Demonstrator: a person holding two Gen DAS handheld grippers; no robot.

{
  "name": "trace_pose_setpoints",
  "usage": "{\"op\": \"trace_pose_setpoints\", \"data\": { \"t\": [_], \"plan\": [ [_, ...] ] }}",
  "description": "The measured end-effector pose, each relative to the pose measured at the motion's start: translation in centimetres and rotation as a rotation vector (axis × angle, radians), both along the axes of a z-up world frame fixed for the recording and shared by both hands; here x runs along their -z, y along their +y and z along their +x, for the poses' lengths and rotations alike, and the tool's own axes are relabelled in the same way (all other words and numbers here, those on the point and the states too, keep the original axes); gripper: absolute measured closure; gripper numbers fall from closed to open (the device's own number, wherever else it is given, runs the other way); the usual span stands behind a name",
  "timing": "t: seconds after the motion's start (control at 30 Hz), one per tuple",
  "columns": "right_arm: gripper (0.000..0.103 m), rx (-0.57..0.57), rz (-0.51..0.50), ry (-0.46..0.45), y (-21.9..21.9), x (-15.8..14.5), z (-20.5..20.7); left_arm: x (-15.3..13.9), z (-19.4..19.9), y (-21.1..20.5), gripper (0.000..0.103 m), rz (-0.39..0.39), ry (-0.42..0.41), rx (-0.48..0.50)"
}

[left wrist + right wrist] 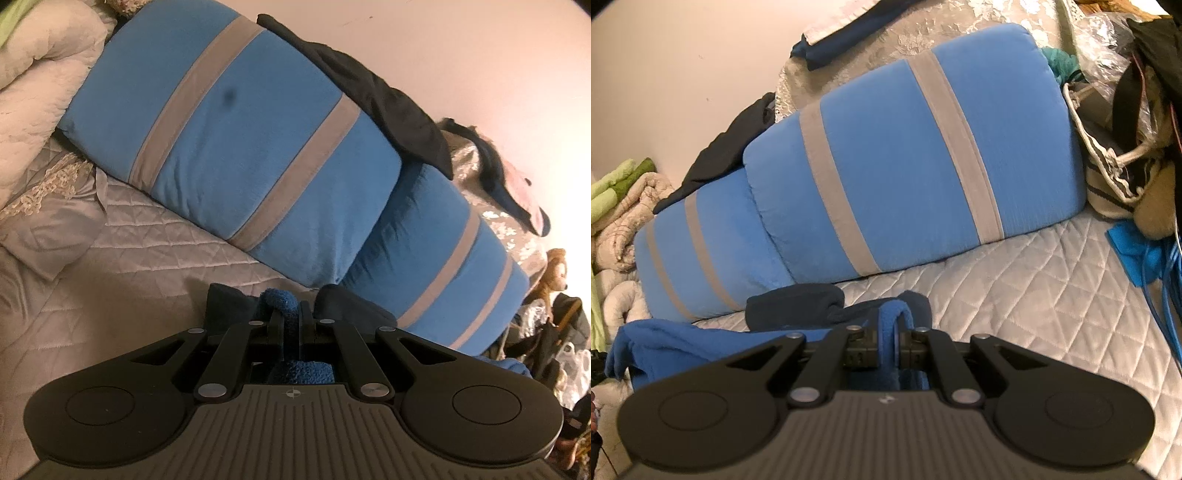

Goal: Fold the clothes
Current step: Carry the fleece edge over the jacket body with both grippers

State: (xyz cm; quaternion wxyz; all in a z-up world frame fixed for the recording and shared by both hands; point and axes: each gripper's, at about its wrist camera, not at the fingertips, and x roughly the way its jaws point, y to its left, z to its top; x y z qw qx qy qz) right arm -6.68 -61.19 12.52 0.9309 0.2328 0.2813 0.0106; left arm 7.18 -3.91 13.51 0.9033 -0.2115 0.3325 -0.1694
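Left gripper point(291, 317) and right gripper point(895, 341) each pinch edge of blue fleece garment point(683, 341), held over quilted bedspread point(1015, 295). Keep edge taut, level; avoid striped cushions point(905, 166).

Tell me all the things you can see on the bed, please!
Blue garment: one, bright blue fleece with a darker part, on the quilt, pinched by both grippers.
Striped cushions: two, blue with grey bands, leaning side by side behind the garment.
Quilt: one, pale grey with diamond stitching, covering the bed.
Black clothing: one piece, draped over the cushion tops by the wall.
Beige bedding: a bunched pile, far left in the left wrist view.
Green cloth: folded, beside the beige bedding.
Striped bag: one, cream with dark stripes, right of the cushions.
Soft toy: one, brown, at the right edge.
Left gripper: black, shut on the garment.
Right gripper: black, shut on the garment.
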Motion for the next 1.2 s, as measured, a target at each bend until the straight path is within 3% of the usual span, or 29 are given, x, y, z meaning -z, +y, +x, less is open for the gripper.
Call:
{"op": "trace_pose_setpoints", "data": {
  "t": [0.43, 1.0, 1.2],
  "plan": [
    [0.098, 0.028, -0.211, 0.079, 2.5, 2.4, 6.0, 2.3, 3.9, -2.3, 0.096, 0.158, 0.011, -0.012],
    [0.098, 0.048, -0.211, 0.102, 2.2, 3.1, 9.2, 2.4, 7.0, -3.7, 0.096, 0.197, 0.017, -0.029],
    [0.098, 0.06, -0.225, 0.128, 2.4, 4.2, 11.0, 4.4, 8.8, -4.6, 0.096, 0.225, 0.053, -0.049]
  ]
}}
